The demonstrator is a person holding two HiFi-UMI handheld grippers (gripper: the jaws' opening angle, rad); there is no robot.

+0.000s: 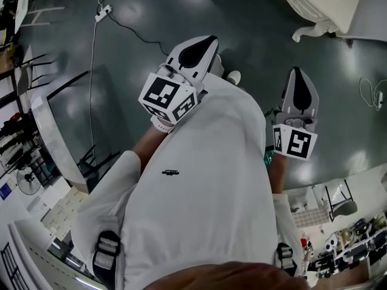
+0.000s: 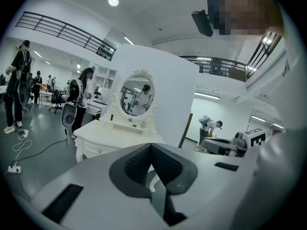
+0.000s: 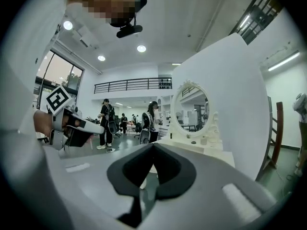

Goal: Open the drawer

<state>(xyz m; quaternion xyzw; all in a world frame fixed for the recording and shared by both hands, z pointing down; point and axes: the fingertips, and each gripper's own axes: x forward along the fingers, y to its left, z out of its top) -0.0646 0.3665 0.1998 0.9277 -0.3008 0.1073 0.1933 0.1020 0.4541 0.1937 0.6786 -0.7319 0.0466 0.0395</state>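
HOLD: you hold the left gripper and right gripper with jaws together and empty, both aimed at the dressing table, apparently for the approach | TARGET: the drawer sits in the dressing table's front, under its tabletop, well apart from both grippers | STATUS: drawer appears closed, not yet reached.
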